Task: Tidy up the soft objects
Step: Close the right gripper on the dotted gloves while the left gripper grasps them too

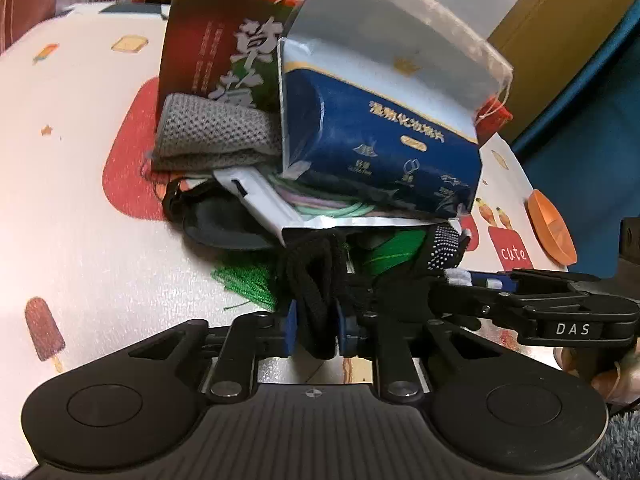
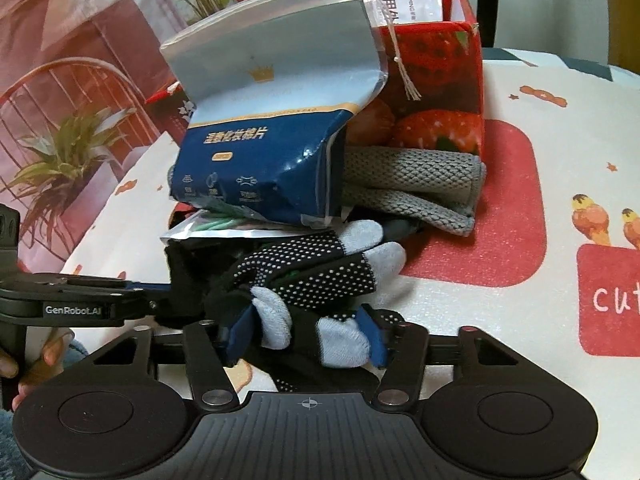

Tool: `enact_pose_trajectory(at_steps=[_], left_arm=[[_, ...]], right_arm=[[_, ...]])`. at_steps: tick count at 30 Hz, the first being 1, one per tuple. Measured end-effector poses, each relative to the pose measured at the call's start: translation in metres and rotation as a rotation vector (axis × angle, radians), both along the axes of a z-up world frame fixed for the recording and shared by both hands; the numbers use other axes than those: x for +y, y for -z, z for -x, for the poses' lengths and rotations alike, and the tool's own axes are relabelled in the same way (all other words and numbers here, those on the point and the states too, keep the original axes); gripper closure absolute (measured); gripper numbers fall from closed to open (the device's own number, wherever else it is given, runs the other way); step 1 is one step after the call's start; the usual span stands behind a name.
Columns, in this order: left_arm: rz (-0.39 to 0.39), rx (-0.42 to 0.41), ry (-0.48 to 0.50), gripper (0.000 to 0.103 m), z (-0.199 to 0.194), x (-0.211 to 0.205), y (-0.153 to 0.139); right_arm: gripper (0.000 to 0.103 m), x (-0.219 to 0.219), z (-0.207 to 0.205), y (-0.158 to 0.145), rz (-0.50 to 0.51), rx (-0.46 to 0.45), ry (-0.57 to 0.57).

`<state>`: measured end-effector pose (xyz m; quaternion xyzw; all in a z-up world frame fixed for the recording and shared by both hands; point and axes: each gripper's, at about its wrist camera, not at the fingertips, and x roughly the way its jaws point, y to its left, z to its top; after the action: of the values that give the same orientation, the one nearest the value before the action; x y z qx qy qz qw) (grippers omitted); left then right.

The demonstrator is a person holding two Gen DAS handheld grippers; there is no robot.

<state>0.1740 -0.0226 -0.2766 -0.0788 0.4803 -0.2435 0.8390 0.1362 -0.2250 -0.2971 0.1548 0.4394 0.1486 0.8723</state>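
Dotted work glove [image 2: 316,276], black with pale blue fingertips, lies at the front of the pile on the worktop [image 2: 520,128]. Right claw [image 2: 306,340] is clamped on it: blue pads press the glove's fingertips from both sides. Left claw [image 1: 316,326] is pinched on the glove's black knit cuff [image 1: 316,280], nearly closed, fabric bunched between the pads. Both claws grip the same glove from opposite ends; each shows in the other's view, with the holder's fingers visible.

Behind and above the glove: blue cotton-pad pack [image 2: 264,164] with a clear drawstring top, tilted, resting on a silver-edged pouch [image 2: 224,230] of pastel bands. Folded grey mesh cloth [image 2: 412,184] just beside the pack, against the red strawberry-print box [image 2: 440,92]. Green fringe [image 1: 248,280] and a dark rounded item [image 1: 224,224] stick out low in the pile.

Worktop cover is white with red patches and popsicle prints.
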Motion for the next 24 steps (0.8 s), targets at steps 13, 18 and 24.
enact_pose_trajectory(at_steps=[13,18,24], left_arm=[[-0.003,-0.053,0.000,0.086,0.006,0.001,-0.015],[-0.004,-0.048,0.004,0.086,0.006,0.009,-0.013],[-0.015,-0.034,-0.001,0.086,0.004,0.005,-0.009]], right_arm=[[0.061,0.007,0.004,-0.002,-0.022,0.032,-0.075],[0.036,0.007,0.006,0.002,0.020,0.038,-0.047],[0.036,0.002,0.005,0.011,0.031,0.035,-0.017]])
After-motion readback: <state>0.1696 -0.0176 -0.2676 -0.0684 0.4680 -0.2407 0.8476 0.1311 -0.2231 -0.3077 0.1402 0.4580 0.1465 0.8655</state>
